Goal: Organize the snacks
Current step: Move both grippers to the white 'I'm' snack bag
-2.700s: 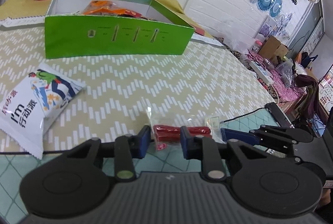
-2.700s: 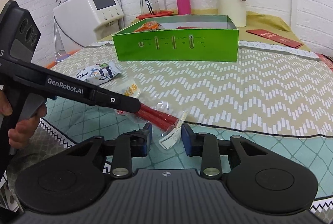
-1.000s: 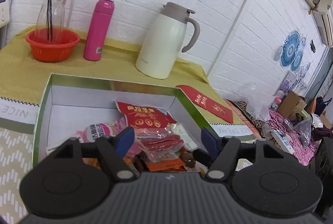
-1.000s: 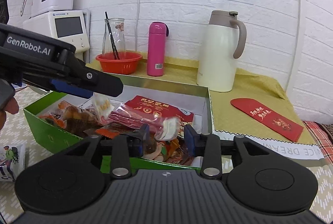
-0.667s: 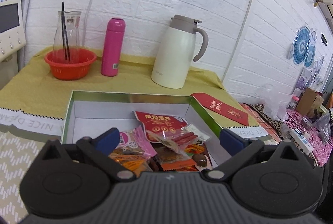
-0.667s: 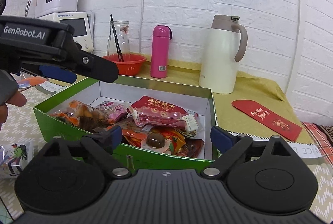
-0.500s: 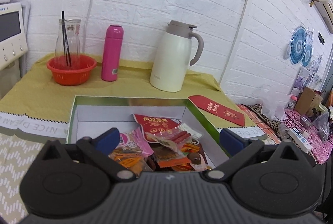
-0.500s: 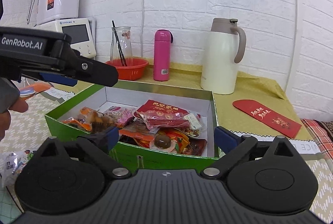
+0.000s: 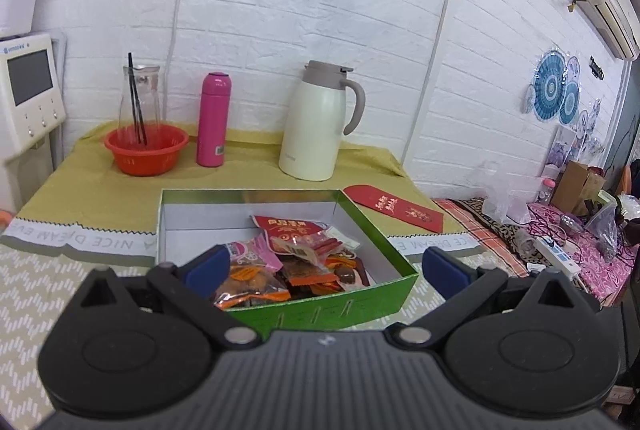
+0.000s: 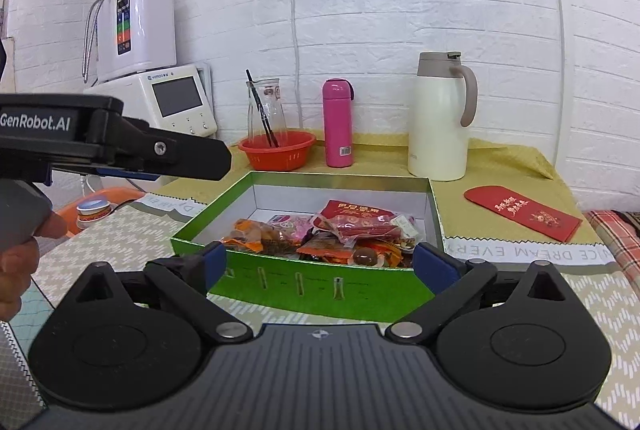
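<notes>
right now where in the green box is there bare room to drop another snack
The back of the green box is bare: a white floor strip along the rear wall, widest at its left corner. The snacks crowd the front and right side. Outside, the yellow cloth between the jug and red envelope is free.

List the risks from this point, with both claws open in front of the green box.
1. Snack packets are heaped against the near wall of the green cardboard box; another drop might spill some over.
2. The left claw and right claw sit close together and could collide.
</notes>
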Available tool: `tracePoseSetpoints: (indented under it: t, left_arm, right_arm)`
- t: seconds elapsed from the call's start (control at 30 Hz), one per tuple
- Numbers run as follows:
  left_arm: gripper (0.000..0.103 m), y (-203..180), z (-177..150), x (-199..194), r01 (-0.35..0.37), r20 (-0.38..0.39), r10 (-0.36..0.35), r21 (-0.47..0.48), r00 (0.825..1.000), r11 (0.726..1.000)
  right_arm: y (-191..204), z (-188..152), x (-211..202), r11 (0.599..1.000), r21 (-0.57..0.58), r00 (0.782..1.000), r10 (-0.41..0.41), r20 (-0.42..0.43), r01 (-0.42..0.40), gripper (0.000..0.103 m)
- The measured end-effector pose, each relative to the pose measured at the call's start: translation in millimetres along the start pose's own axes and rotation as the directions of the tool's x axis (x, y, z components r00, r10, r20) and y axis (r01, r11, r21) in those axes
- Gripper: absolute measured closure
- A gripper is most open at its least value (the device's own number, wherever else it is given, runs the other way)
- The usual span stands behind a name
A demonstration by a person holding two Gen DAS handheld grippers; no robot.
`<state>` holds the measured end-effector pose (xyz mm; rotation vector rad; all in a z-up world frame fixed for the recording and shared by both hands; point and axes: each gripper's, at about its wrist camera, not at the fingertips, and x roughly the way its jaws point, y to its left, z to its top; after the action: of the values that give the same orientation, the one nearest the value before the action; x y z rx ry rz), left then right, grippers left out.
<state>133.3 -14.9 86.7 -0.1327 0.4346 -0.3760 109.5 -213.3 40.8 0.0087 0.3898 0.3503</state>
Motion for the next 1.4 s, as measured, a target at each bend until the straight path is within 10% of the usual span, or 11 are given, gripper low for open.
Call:
tracePoseSetpoints:
  t: [0.47, 0.93, 0.97, 1.0, 1.03, 1.17, 1.27, 1.4]
  left_arm:
    - [0.001, 89.4, -63.0, -90.0, -0.115, -0.07, 0.107, -0.127, 0.992, 0.985]
    - [0.001, 135.0, -78.7, -101.8, -0.123, -0.096, 0.104, -0.219, 0.99, 0.968]
    - [0.001, 135.7, -79.7, -100.1, -0.115, -0.099, 0.095, -0.221, 0.991, 0.969]
    - [0.001, 135.8, -80.9, -97.6, -0.104, -0.103, 0.082, -0.22, 0.991, 0.97]
    - [0.001, 135.9, -82.2, -94.8, -0.094, -0.109, 0.072, -0.218, 0.991, 0.971]
    - [0.001, 131.6, -89.1, -79.5, -0.056, -0.14, 0.027, -0.208, 0.99, 0.976]
    - [0.001, 124.3, -96.2, -64.6, -0.017, -0.168, -0.019, -0.21, 0.986, 0.978]
    - [0.001, 110.3, -104.0, -48.7, 0.016, -0.196, -0.055, -0.192, 0.979, 0.981]
  right_arm:
    - [47.4, -36.3, -25.8, 0.991, 0.035, 0.99, 0.129, -0.051, -0.127, 0.0]
    - [152.0, -61.6, 59.8, 0.965, 0.073, 0.911, 0.263, -0.318, -0.252, 0.0]
    - [153.2, -64.3, 62.1, 0.965, 0.071, 0.905, 0.263, -0.334, -0.254, 0.005]
    - [151.8, -66.5, 63.1, 0.966, 0.063, 0.903, 0.256, -0.347, -0.249, 0.055]
    - [148.0, -68.3, 61.9, 0.967, 0.059, 0.905, 0.252, -0.344, -0.247, 0.072]
    - [121.3, -73.5, 41.2, 0.972, 0.033, 0.916, 0.229, -0.329, -0.231, 0.091]
    - [97.6, -77.5, 26.3, 0.98, 0.005, 0.923, 0.187, -0.335, -0.197, 0.091]
    - [85.3, -74.6, 12.5, 0.979, -0.002, 0.931, 0.194, -0.308, -0.205, 0.058]
